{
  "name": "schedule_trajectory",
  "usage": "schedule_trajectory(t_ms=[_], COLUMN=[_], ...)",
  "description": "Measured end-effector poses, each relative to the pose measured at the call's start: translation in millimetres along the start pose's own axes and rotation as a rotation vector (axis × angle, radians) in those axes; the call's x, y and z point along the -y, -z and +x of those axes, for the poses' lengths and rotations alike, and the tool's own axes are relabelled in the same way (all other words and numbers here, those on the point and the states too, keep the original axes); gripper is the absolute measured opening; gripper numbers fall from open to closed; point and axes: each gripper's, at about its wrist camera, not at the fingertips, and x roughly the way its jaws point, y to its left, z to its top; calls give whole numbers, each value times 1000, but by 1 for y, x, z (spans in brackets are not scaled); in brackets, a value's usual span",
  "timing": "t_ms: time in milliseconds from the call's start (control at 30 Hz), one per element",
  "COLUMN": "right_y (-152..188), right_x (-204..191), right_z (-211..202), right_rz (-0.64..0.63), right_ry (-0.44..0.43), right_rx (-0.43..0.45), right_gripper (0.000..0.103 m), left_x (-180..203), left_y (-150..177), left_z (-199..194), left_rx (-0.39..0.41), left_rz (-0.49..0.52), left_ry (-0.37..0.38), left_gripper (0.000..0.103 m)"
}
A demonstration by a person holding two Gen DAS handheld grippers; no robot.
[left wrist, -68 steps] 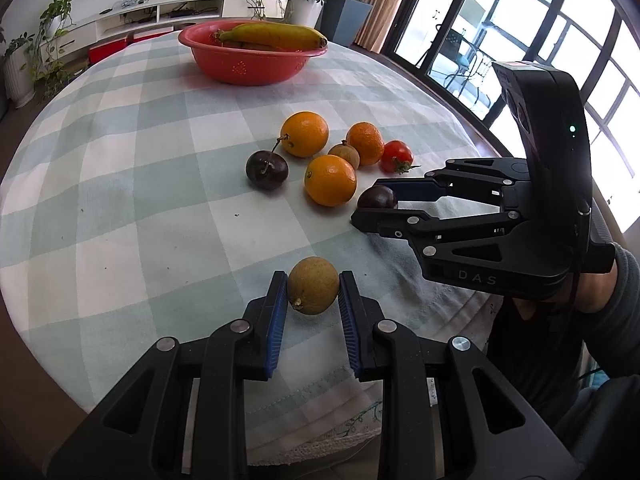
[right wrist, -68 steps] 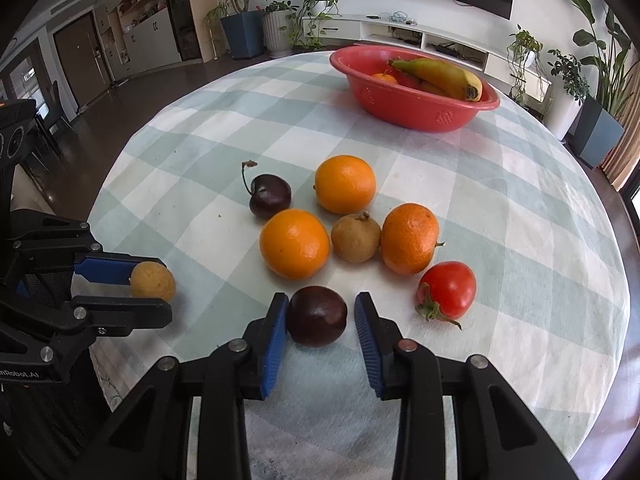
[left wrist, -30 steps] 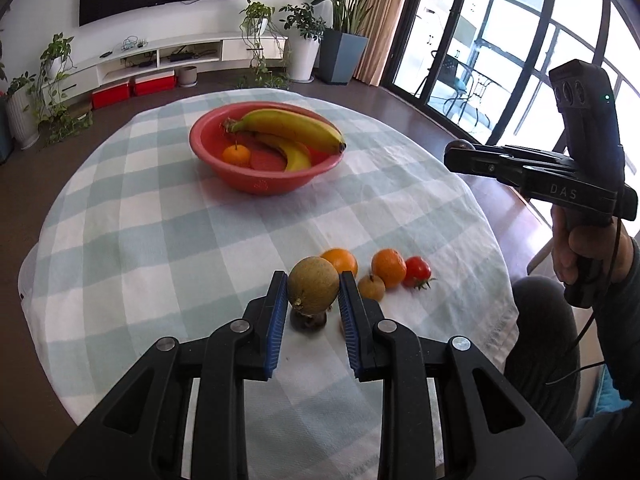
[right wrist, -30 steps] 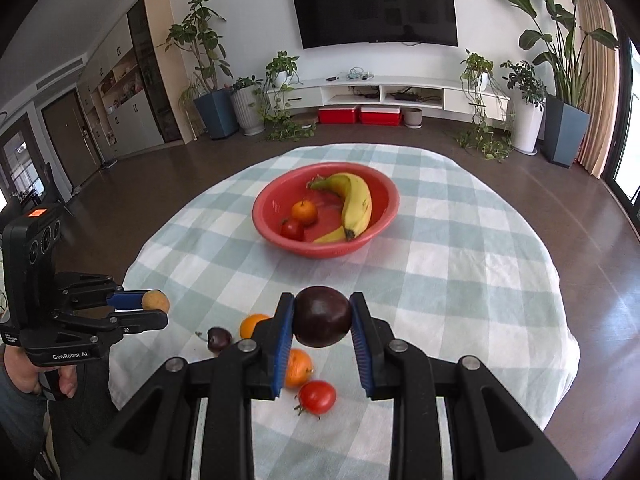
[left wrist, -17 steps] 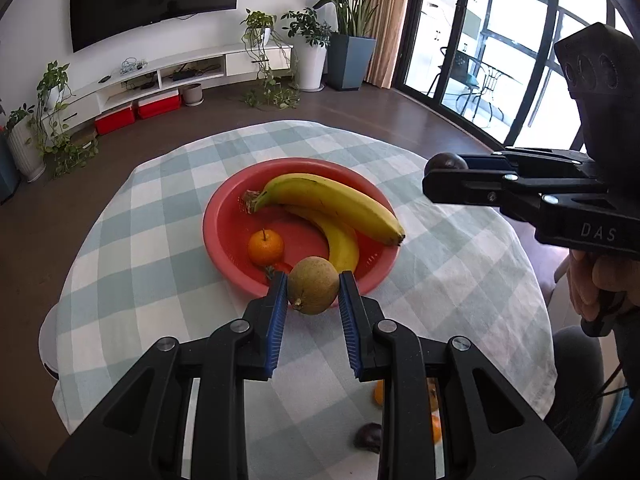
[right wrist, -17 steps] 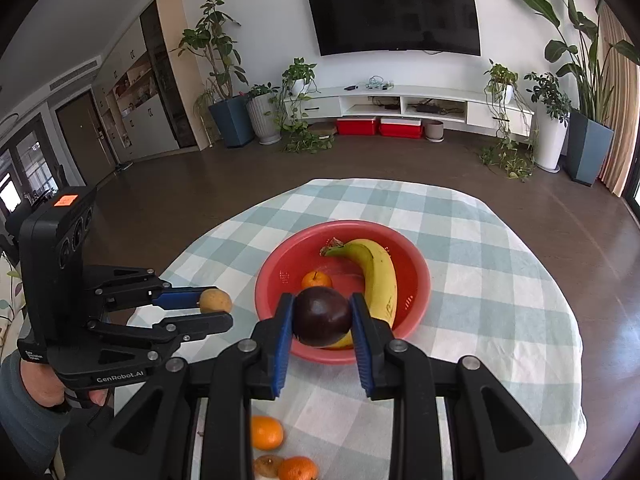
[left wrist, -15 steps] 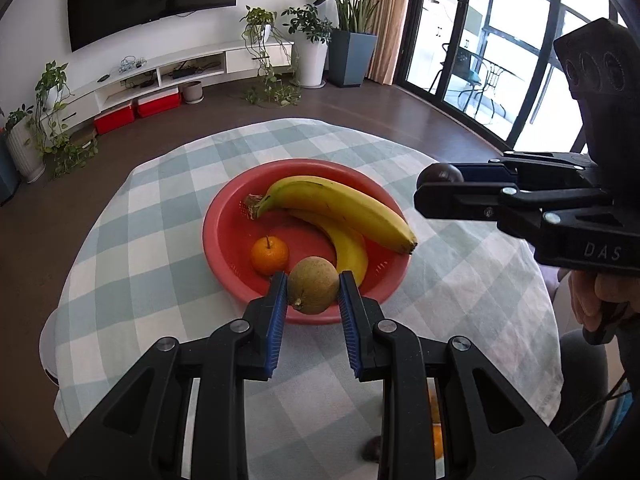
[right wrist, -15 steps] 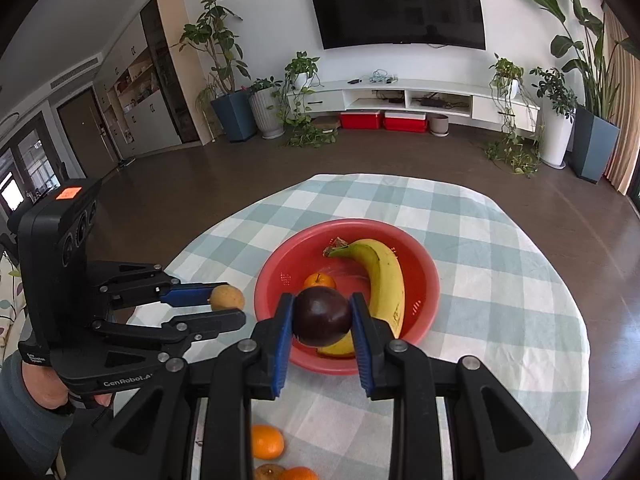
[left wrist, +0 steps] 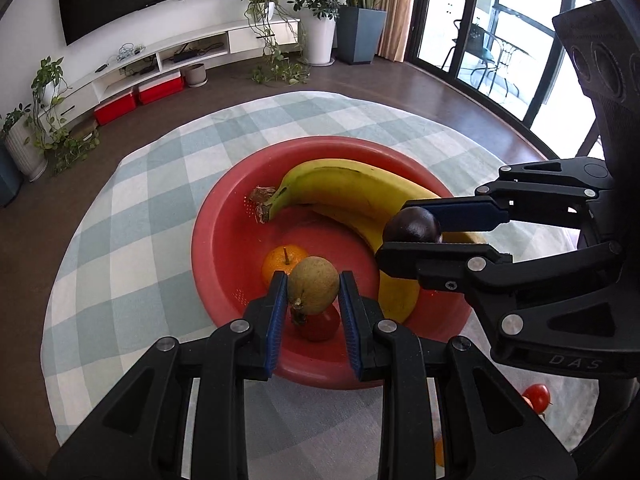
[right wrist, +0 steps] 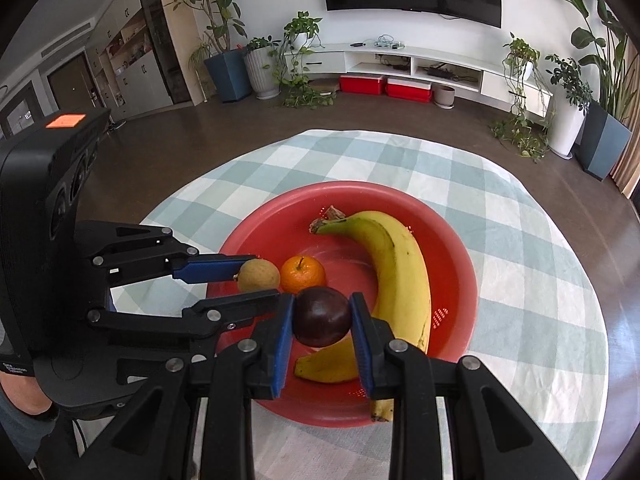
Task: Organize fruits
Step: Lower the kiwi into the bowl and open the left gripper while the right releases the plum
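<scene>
A red bowl (left wrist: 224, 216) (right wrist: 460, 256) stands on the checked tablecloth and holds two bananas (left wrist: 348, 188) (right wrist: 396, 256), a small orange (left wrist: 276, 260) (right wrist: 303, 274) and a small red fruit (left wrist: 318, 326). My left gripper (left wrist: 313, 288) (right wrist: 256, 280) is shut on a round tan-brown fruit (left wrist: 313, 285) (right wrist: 259, 276) and hangs over the bowl's near side. My right gripper (right wrist: 322, 316) (left wrist: 412, 230) is shut on a dark purple fruit (right wrist: 322, 316) (left wrist: 412, 226), held above the bananas just right of the left gripper.
A tomato (left wrist: 537, 397) and part of an orange (left wrist: 439, 450) lie on the cloth near the table's near edge, behind the grippers. The table (right wrist: 540, 280) is round with floor all around it. A hand (right wrist: 24, 394) holds the left gripper's grip.
Both grippers have carried their fruits forward from the loose pile to above the red bowl and sunk slightly. The bowl now fills the middle of both views.
</scene>
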Motion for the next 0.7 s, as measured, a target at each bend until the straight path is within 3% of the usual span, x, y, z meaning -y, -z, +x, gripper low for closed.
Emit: schedule_trajectory(t_ms=[700], right_y=[-1], right_x=[1], right_z=[18], right_rz=[-26], right_ry=[71], right_rx=[-19], right_gripper=[30], left_x=[-2], left_y=[6], left_z=[21], left_rx=[-9], left_rz=[-18], left_ry=[-47], left_gripper=[24])
